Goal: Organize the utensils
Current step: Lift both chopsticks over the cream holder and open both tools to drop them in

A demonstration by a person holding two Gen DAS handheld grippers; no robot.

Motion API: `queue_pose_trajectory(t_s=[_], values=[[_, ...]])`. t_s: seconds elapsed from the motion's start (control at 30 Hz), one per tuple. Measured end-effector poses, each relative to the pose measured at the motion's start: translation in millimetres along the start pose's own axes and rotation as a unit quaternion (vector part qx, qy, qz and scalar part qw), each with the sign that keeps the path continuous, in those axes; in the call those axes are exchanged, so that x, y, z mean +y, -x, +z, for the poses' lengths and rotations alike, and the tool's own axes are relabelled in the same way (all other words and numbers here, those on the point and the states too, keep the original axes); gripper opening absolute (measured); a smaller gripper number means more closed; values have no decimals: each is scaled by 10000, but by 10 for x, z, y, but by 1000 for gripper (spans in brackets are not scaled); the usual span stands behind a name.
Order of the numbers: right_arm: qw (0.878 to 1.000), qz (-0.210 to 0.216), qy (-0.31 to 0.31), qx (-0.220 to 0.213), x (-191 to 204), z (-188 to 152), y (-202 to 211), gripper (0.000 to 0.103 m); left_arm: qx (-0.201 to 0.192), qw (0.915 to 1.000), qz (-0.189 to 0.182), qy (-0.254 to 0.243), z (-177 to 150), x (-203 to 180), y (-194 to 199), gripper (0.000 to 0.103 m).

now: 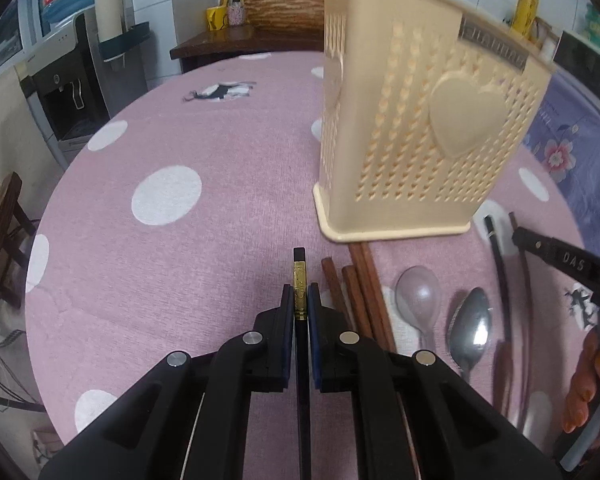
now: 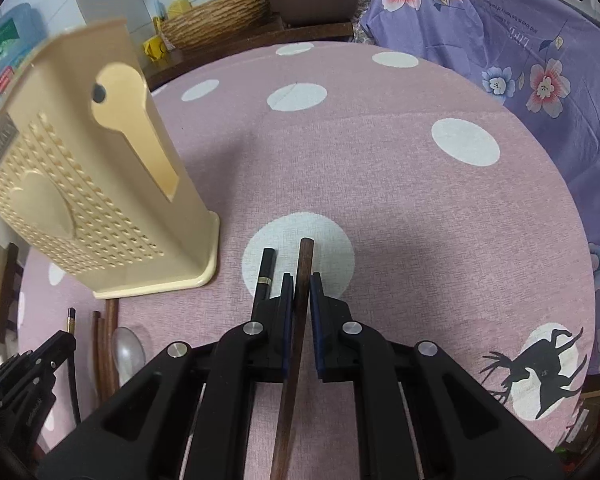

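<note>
Already clamped, the left gripper (image 1: 300, 300) pinches a black chopstick (image 1: 299, 264) and the right gripper (image 2: 300, 284) a brown chopstick (image 2: 305, 260), either liable to swivel and miss the holder (image 1: 416, 120).

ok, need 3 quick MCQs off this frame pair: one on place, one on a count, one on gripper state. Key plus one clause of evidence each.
1. Where do the two spoons lie relative to the left gripper?
A. to its right on the tablecloth
B. inside the holder
C. to its left on the tablecloth

2. How many spoons show in the left wrist view?
A. one
B. two
C. four

3. What is between the right gripper's fingers?
A. a metal spoon
B. nothing
C. a brown chopstick

Key:
1 A: the clear spoon and metal spoon lie right of the left gripper, in front of the beige holder.
2 B: only those two show.
3 C: the right gripper is shut on the brown chopstick; the left one grips the black chopstick.
</note>
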State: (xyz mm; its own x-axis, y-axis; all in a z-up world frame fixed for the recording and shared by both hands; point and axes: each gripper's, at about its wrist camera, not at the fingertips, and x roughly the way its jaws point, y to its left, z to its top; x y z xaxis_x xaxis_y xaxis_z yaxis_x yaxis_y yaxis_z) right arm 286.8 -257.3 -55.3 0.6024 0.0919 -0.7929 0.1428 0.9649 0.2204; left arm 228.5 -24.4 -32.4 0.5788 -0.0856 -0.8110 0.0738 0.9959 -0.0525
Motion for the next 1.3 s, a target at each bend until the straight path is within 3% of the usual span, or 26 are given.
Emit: queue_pose_trajectory(t_s=[0.3,0.47,0.6,1.03,1.3], values=[[9937,545,169,-960,-37,175,874,8,-1056,9932,-460,192,254,205,910,8],[9867,653,338,-1452,-86,254,1345,8,-1473,9881,-411,146,341,291,1237,8],[9817,621,527,-1722,-102,285,1580,8,-1577,9865,-398,194,381,358,1292,8],[9772,557,684,-1933,-82,477,1809,8,-1878,9817,-247,179,591,522,1457,8],[9667,485,802,-2381,186,1078,2211,8,-2367,9710,-233,249,1157,524,1898,8]])
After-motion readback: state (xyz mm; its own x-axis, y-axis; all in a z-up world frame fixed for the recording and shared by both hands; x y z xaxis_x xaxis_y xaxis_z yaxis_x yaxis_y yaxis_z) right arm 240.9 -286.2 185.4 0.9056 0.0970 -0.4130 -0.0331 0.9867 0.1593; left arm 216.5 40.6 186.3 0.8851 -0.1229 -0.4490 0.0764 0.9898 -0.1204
